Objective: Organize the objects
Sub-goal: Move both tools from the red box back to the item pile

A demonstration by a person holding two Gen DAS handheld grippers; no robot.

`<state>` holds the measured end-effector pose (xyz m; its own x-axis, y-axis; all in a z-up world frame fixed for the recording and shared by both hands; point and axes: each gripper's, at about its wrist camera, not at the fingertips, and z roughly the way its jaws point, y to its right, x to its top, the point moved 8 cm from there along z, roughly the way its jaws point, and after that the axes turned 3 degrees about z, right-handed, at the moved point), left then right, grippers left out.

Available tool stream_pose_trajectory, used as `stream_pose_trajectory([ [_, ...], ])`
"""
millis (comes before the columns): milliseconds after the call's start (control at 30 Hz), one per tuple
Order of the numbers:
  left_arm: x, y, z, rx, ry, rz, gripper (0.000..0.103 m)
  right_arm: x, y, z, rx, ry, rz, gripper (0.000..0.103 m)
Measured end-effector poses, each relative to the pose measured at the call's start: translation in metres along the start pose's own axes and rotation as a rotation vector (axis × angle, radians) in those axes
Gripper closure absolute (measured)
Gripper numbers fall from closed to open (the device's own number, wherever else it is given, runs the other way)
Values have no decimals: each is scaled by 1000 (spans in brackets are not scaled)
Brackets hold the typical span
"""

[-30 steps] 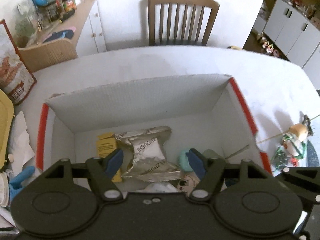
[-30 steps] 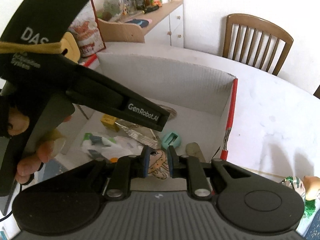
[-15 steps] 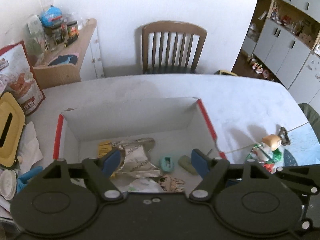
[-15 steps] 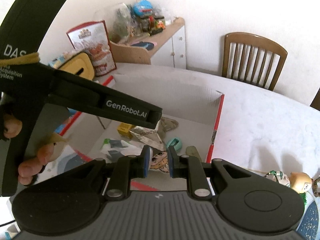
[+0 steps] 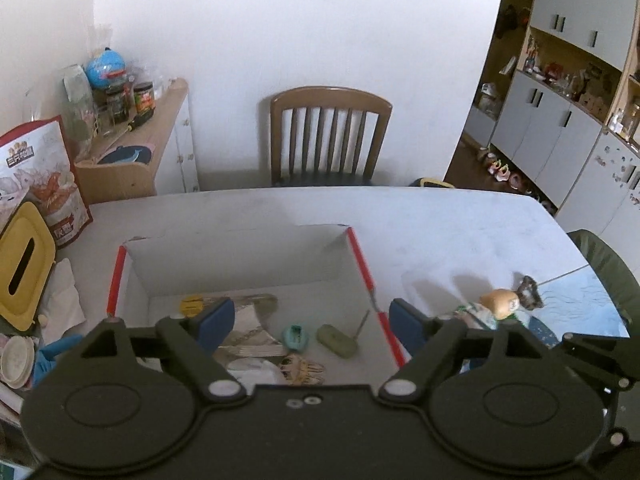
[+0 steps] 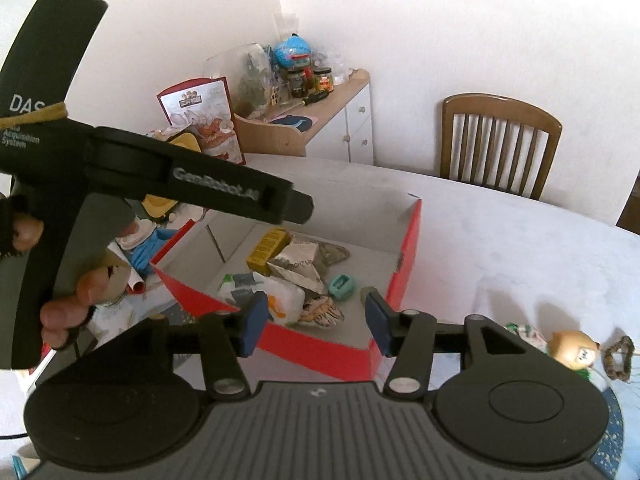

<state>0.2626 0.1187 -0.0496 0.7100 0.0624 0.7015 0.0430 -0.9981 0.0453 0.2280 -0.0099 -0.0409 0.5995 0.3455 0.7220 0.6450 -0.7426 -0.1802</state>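
Left wrist view: the left gripper (image 5: 311, 322) hangs above the near part of the cardboard box (image 5: 236, 254) with its jaws spread and nothing between them; they have just been opening wider. Inside the box lie a yellow carton (image 5: 193, 304), crumpled foil packets (image 5: 250, 326), a small teal sharpener (image 5: 296, 337), an olive oblong piece (image 5: 336, 340) and a flat cartoon-face cutout (image 5: 302, 368). On the white surface (image 5: 440, 232), outside the box to the right, lies a doll (image 5: 494, 306), apart from the red box edge.

Right wrist view: the right gripper (image 6: 313, 322) has just been opening and is released, empty, over the near red wall of the box (image 6: 320, 350). A white plastic bag (image 6: 280, 300) sits by the foil packets (image 6: 300, 264) and the yellow carton (image 6: 267, 250). The doll (image 6: 568, 350) lies to the right, well outside the box.

The step in hand looks like a drop-off just finished, both grippers clear of the box. The doll seems the next thing to gather: that calls for swinging the right gripper over it, closing on its body, then carrying it over the red rim.
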Motion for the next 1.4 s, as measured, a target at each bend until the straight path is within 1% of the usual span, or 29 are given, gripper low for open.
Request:
stream_pose_trajectory([
  [67, -2, 9, -6, -5, 9, 0, 17, -5, 8, -12, 5, 8, 10, 44],
  [133, -4, 19, -10, -5, 16, -1, 15, -10, 16, -23, 7, 18, 20, 44],
  [233, -9, 36, -16, -25, 19, -19, 12, -17, 32, -39, 9, 27, 45, 43],
  [300, -13, 48, -18, -30, 22, -25, 9, -21, 44, -51, 8, 32, 57, 41],
  [367, -16, 61, -19, -37, 19, -33, 8, -23, 55, -62, 5, 42, 65, 35],
  [500, -24, 83, -21, -42, 21, -45, 6, -33, 76, -83, 5, 56, 74, 34],
  [700, -33, 116, -21, -37, 31, -32, 2, -52, 112, -109, -4, 63, 90, 33],
  [833, -39, 139, -21, -36, 43, -22, 1, -64, 138, -122, -17, 72, 111, 26],
  [900, -41, 148, -18, -36, 40, -19, 0, -71, 151, -128, -29, 74, 118, 26],
  [1000, -44, 160, -11, -27, 31, -18, 0, -81, 172, -135, -48, 77, 127, 20],
  [1100, -46, 171, -4, -13, 22, -13, 0, -89, 194, -140, -71, 83, 132, 19],
  [1167, -48, 179, 3, -8, 18, -9, 0, -93, 208, -141, -87, 85, 141, 16],
  [1400, -54, 198, 37, 10, -21, -7, 0, -102, 260, -134, -146, 85, 176, 15],
])
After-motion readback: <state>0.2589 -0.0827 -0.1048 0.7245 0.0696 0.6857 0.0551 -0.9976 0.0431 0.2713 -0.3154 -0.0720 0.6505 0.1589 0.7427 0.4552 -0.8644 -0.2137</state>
